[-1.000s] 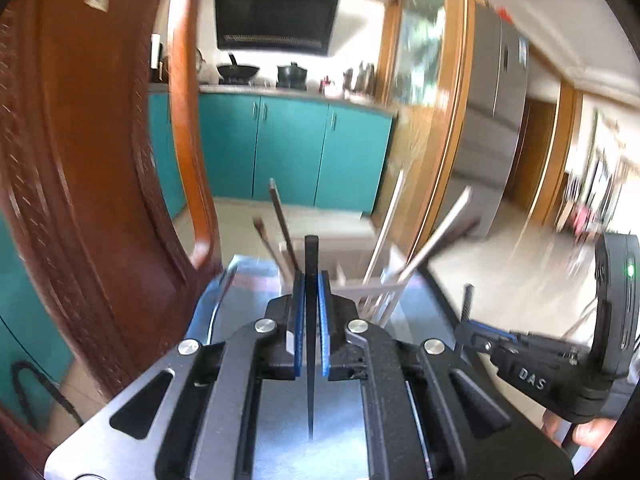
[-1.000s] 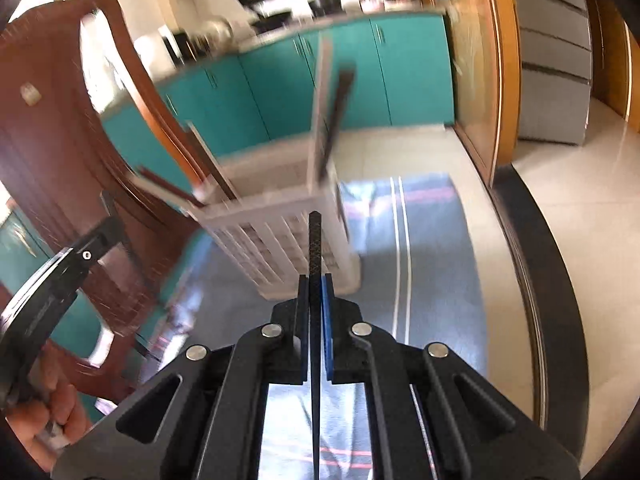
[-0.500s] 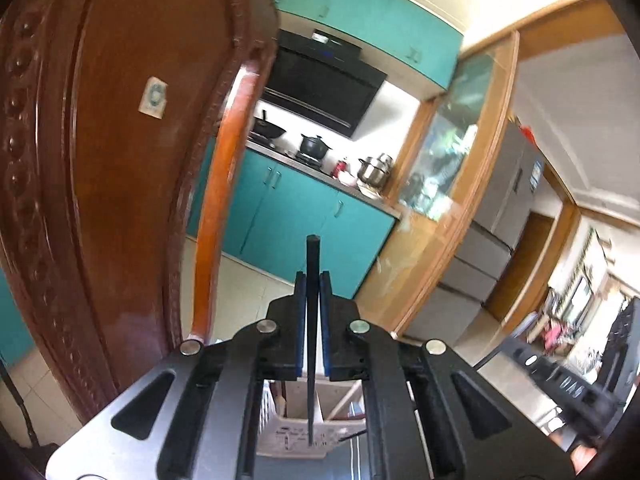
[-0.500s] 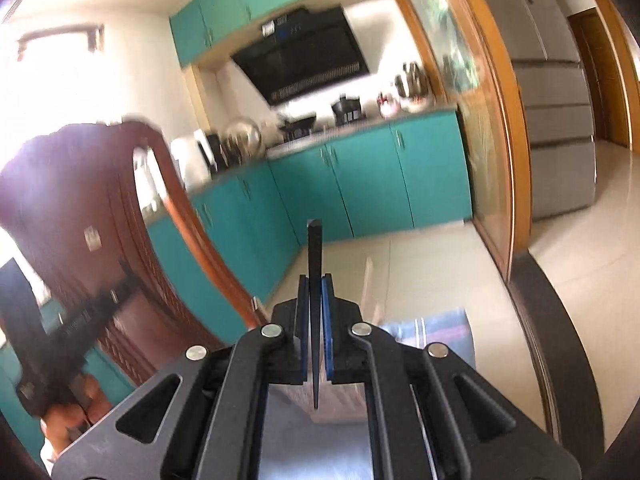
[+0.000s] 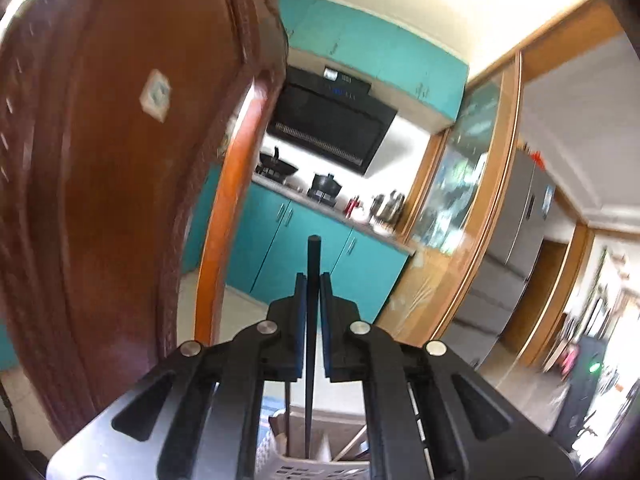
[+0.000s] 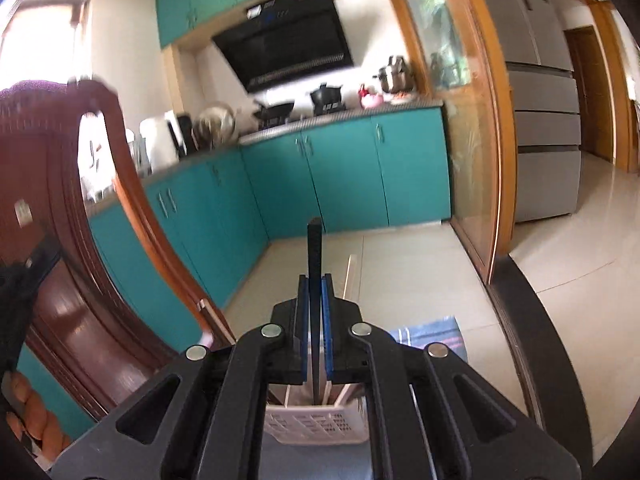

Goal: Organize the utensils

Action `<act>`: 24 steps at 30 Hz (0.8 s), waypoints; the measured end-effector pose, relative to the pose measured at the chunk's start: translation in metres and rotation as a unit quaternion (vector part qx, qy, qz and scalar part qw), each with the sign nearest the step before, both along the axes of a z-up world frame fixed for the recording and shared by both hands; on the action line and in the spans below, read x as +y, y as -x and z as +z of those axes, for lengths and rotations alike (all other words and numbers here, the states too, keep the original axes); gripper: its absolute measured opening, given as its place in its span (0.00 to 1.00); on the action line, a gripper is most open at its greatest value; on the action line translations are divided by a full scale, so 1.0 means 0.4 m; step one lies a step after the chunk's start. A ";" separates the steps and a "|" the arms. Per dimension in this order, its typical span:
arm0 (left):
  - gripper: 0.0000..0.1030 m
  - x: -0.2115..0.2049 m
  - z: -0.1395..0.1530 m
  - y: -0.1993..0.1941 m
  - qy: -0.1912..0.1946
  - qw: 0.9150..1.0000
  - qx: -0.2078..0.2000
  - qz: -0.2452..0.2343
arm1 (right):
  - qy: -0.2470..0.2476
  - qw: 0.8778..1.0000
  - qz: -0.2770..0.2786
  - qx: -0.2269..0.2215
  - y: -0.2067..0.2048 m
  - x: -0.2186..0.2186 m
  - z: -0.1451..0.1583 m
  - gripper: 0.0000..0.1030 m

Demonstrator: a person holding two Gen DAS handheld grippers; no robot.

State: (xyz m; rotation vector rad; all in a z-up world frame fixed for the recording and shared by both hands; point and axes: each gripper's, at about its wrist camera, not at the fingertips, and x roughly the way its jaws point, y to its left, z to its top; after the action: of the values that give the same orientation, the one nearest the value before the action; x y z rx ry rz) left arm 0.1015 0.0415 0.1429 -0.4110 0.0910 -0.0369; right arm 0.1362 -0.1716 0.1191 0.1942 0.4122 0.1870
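Left gripper (image 5: 313, 304): jaws clamped on black chopstick (image 5: 313, 264), upright over white basket (image 5: 304, 468).
Right gripper (image 6: 315, 312): jaws clamped on second black chopstick (image 6: 315, 248), above same basket (image 6: 316, 424).
Risk: lower tips barely visible; tilted release may catch sticks already standing in the basket or miss its rim.
Risk: grippers close together, may collide.

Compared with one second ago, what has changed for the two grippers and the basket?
Both grippers tilted upward: the white basket, ahead of the fingers a second ago, now sits low under them, and cabinets and ceiling fill both views. Nothing was taken or let go. The left gripper stays shut on its black chopstick, the right gripper on its black chopstick.
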 end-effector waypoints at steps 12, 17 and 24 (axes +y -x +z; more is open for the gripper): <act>0.16 -0.050 -0.094 -0.076 -0.048 0.996 0.073 -0.015 | 0.039 0.999 -0.005 0.007 0.025 0.023 -0.044 0.26; 0.44 -0.078 -0.113 -0.032 -0.083 0.994 0.065 -0.035 | 0.036 0.999 -0.003 -0.034 0.097 -0.002 -0.037 0.56; 0.74 -0.103 -0.142 0.080 -0.151 0.986 0.059 -0.027 | 0.050 0.995 -0.019 -0.089 0.249 -0.068 -0.114 0.92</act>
State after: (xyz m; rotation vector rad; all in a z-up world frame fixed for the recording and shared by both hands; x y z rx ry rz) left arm 0.0694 0.0002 0.0863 -0.1072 0.2208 -0.0506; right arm 0.0365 -0.1986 0.0736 0.0866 0.2398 0.1438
